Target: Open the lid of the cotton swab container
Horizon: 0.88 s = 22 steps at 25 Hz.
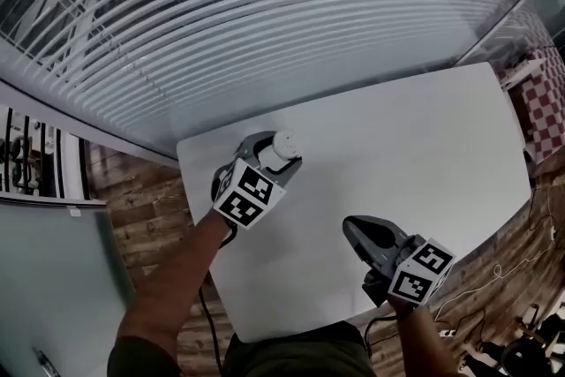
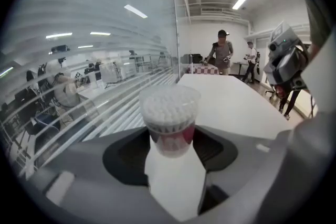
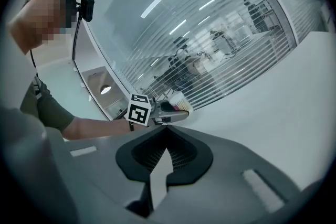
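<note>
The cotton swab container (image 2: pixel 169 113) is a small clear round tub packed with white swab tips, with a clear lid on top. My left gripper (image 2: pixel 173 145) is shut on its lower body, one jaw on each side, and holds it upright above the white table (image 1: pixel 424 146). From the head view the container (image 1: pixel 284 143) sticks out of the left gripper (image 1: pixel 279 158) near the table's far left corner. My right gripper (image 1: pixel 351 228) hovers nearer the front edge, jaws shut and empty. From the right gripper view (image 3: pixel 167 135) I see the container (image 3: pixel 180 100) in the left gripper (image 3: pixel 167 114).
A glass wall with horizontal blinds (image 1: pixel 265 22) runs just behind the table's far edge. Wooden floor with cables (image 1: pixel 494 278) lies to the right. Two people (image 2: pixel 221 52) stand far off beyond the table's end.
</note>
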Available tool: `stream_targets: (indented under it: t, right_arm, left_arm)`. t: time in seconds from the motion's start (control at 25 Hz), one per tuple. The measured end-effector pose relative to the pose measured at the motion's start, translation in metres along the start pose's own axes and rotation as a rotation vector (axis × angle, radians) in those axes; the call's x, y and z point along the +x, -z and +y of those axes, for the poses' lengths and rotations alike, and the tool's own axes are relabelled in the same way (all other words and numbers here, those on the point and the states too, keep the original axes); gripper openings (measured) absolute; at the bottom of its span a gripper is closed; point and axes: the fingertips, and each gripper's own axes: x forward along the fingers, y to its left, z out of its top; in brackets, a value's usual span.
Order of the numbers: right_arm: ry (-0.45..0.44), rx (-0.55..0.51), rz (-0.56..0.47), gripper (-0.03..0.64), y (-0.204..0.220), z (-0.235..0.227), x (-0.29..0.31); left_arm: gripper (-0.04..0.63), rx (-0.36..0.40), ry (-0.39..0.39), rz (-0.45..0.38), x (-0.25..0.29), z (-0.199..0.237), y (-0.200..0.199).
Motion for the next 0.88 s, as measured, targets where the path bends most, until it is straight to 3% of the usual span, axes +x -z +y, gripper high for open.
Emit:
stream_targets:
  t: [0.48,0.88]
  right_arm:
    - [-0.011,-0.091,-0.061,0.009,-0.029,0.046,-0.005]
    - [-0.050,-0.186,-0.129,0.009,-0.063,0.104,-0.023]
  left_arm:
    - [0.261,0.041,0.000,-0.047,-0.081,-0.024,-0.046]
    - [0.259,0.064,0.040,-0.035,-0.151,-0.066,-0.075]
